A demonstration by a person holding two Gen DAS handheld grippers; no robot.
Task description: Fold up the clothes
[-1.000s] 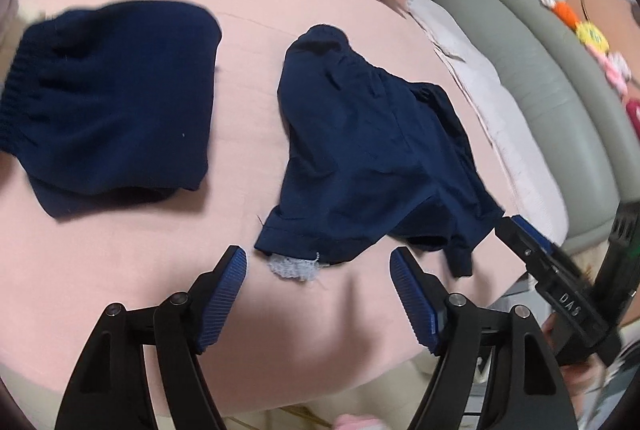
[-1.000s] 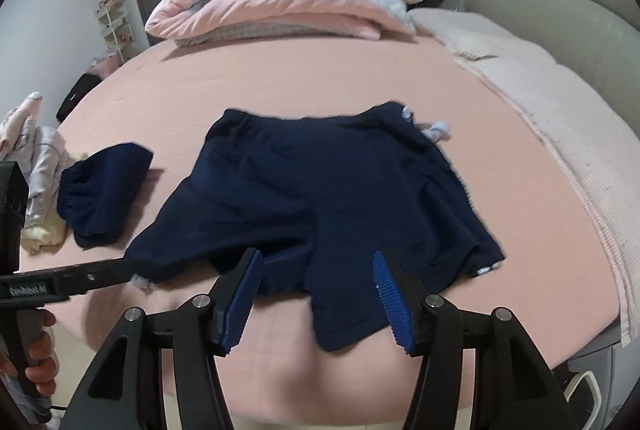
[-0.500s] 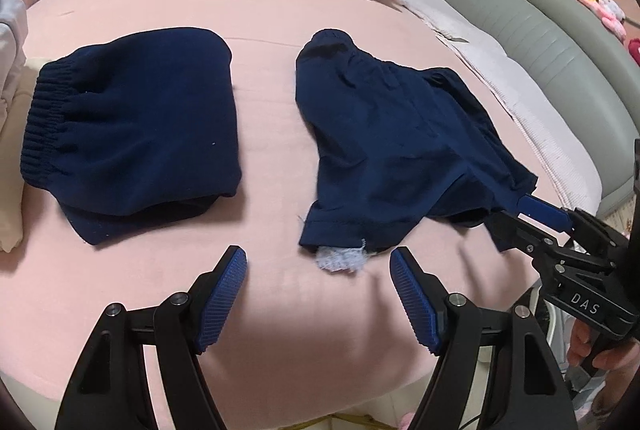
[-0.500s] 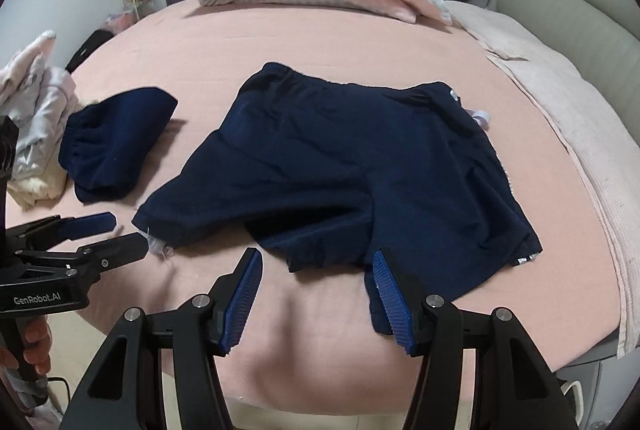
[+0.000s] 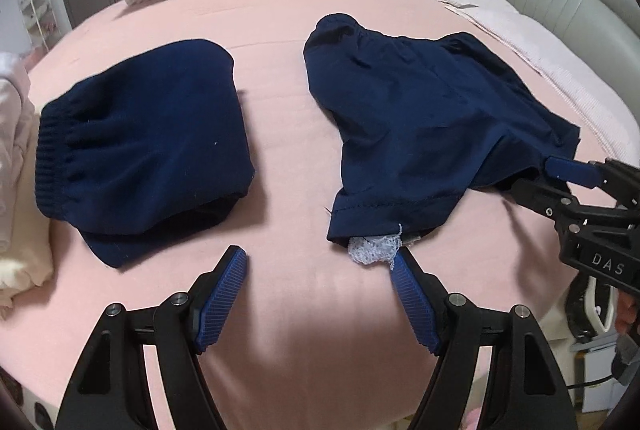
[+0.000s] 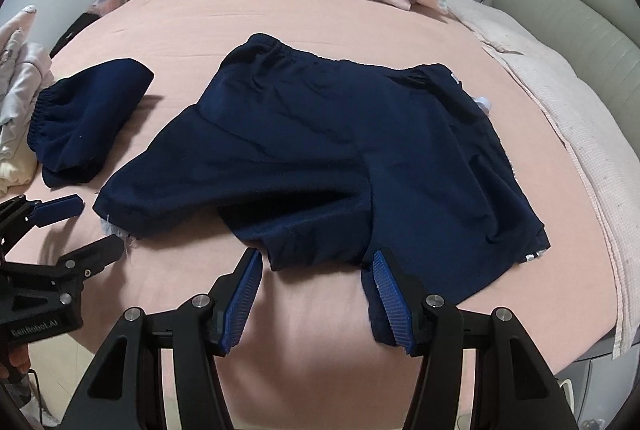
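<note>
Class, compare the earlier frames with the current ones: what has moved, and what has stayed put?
Both open grippers have closed in on the spread navy shorts: the right gripper now reaches the leg hems, the left gripper the hem with the white lace trim. Nothing is gripped yet. The shorts and the folded navy garment lie unmoved.

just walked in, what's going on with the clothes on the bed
A person is folding clothes on a pink bed with a handheld gripper in each hand. One pair of navy shorts already lies folded at the left. A second pair is spread flat and unfolded. Both the left gripper and the right gripper are open at its leg hems, gripping nothing yet.
</note>
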